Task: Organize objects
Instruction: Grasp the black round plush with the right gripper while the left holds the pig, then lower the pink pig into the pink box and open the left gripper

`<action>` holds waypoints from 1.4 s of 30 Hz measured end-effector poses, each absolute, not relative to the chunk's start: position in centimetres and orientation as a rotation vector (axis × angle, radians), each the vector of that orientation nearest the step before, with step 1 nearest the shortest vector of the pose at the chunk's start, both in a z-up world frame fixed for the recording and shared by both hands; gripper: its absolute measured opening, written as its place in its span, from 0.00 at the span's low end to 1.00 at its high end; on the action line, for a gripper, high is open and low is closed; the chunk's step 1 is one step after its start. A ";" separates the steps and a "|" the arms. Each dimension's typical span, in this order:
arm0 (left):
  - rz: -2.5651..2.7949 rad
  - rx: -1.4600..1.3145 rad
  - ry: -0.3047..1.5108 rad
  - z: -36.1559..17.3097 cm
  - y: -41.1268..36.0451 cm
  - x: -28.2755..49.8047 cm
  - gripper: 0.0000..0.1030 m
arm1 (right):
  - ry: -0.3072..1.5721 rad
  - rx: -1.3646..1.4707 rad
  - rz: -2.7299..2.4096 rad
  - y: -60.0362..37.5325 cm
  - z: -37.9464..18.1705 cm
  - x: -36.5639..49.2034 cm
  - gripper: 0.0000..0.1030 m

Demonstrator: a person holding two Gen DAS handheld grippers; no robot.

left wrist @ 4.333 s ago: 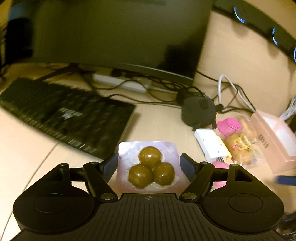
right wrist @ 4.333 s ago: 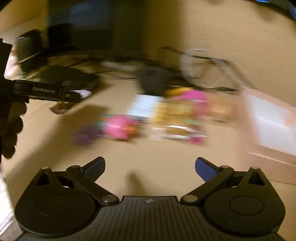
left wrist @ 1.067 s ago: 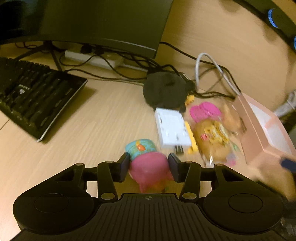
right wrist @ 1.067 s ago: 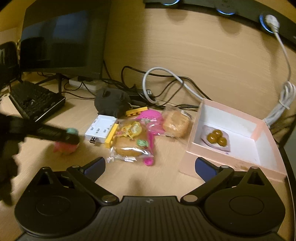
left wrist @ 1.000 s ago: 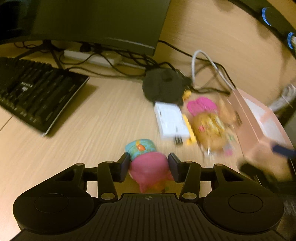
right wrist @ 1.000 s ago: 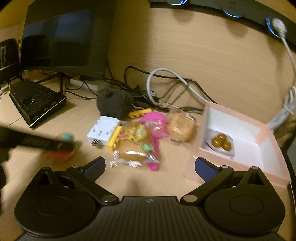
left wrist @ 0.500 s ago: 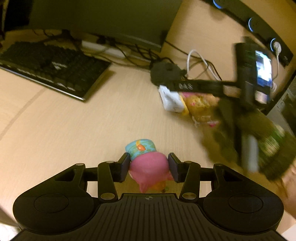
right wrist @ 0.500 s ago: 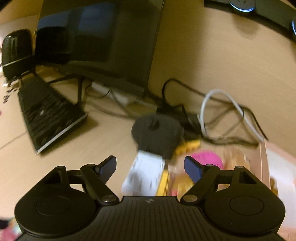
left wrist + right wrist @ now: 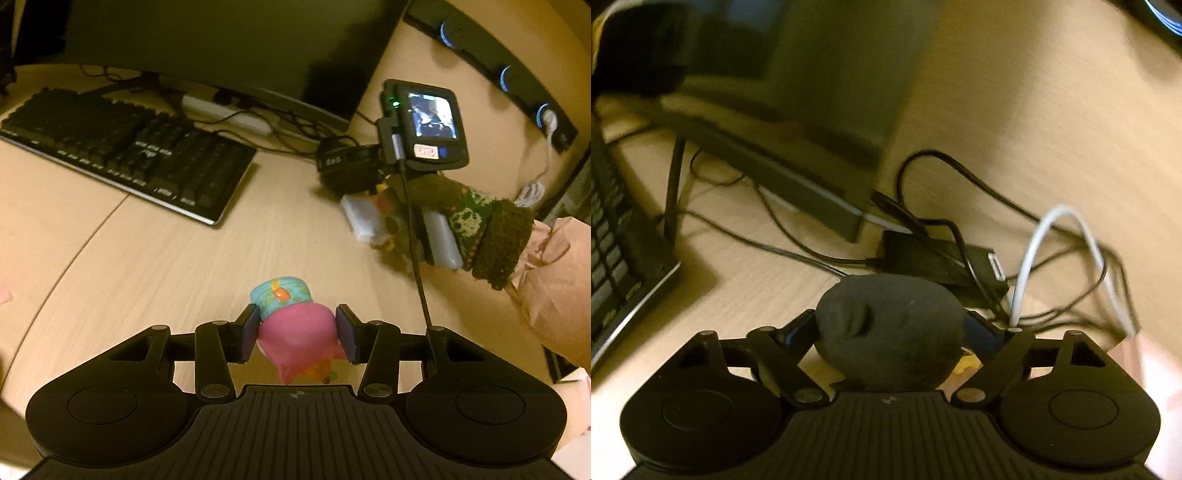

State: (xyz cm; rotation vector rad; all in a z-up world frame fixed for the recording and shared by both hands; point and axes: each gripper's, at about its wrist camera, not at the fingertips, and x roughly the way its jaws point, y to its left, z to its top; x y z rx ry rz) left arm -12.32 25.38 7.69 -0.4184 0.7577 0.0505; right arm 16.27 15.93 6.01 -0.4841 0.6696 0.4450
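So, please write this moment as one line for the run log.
left gripper: shut on pink toy above desk | right gripper: around dark round object, closure unclear | keyboard at left

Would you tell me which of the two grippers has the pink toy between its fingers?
The left gripper: its pads clamp the pink toy with the teal cap, whereas the right gripper straddles a dark grey pouch.

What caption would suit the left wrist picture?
Left gripper clamps a pink toy above the wooden desk, keyboard behind.
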 end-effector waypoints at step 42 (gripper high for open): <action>-0.421 -0.080 0.548 12.4 -5.2 14.6 0.48 | 0.638 -0.164 0.195 -21.4 12.8 -7.3 0.79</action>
